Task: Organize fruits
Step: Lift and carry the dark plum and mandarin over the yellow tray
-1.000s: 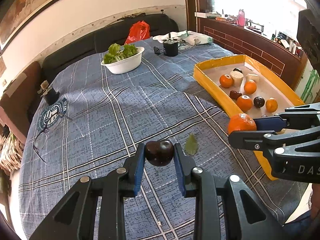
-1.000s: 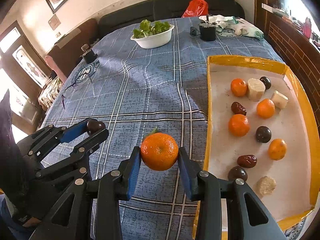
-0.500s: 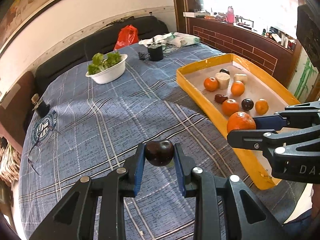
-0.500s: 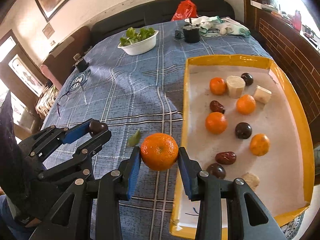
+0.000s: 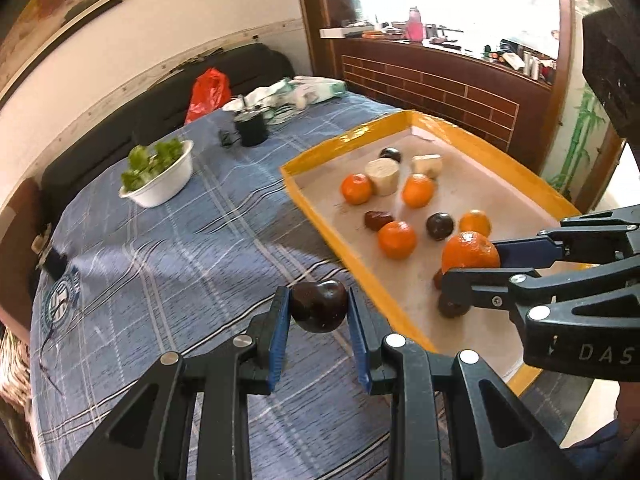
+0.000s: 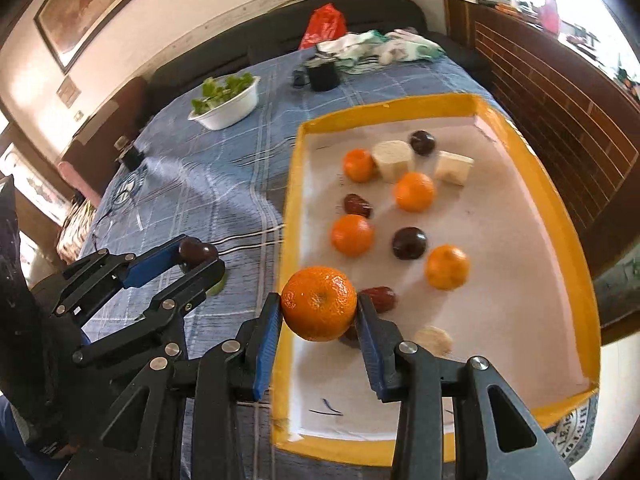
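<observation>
plum clamped in left tongs, orange in right tongs

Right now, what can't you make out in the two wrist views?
- Right wrist: the dark fruit in the tray is mostly hidden behind the held orange and a right gripper finger.
- Left wrist: two dark fruits hide behind the right gripper's finger; type unclear.
- Both views: windowsill clutter is overexposed and too small.
- Right wrist: the green scrap under the left gripper is mostly covered.
</observation>
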Motion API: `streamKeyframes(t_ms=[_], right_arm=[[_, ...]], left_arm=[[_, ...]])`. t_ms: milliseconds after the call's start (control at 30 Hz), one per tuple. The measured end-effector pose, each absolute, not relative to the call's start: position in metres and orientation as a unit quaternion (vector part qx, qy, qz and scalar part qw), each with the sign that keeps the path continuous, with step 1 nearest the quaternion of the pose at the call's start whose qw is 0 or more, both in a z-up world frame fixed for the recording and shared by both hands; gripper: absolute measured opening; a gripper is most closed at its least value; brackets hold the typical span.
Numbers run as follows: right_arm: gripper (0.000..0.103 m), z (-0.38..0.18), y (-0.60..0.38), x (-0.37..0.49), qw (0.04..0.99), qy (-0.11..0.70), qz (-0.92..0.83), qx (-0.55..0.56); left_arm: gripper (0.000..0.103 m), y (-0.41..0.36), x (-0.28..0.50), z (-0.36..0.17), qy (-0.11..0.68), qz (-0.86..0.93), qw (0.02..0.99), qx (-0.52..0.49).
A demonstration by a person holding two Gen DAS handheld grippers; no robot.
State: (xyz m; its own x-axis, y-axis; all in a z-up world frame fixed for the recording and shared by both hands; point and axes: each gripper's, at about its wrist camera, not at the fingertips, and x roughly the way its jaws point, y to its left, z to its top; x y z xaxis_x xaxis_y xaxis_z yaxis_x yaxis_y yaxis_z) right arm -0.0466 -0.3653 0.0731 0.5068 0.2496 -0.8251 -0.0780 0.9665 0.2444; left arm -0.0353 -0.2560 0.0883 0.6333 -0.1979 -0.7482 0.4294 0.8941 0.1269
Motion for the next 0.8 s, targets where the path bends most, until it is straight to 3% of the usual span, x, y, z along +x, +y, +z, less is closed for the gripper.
streamKeyframes(t_ms=[800], right_arm=[[0.041, 0.051, -0.457, -0.066, 0.846, 0.516, -0.008, 0.133]], left_arm=[[0.027, -0.332, -0.035, 0.066, 0.411, -0.257, 0.864, 0.139]])
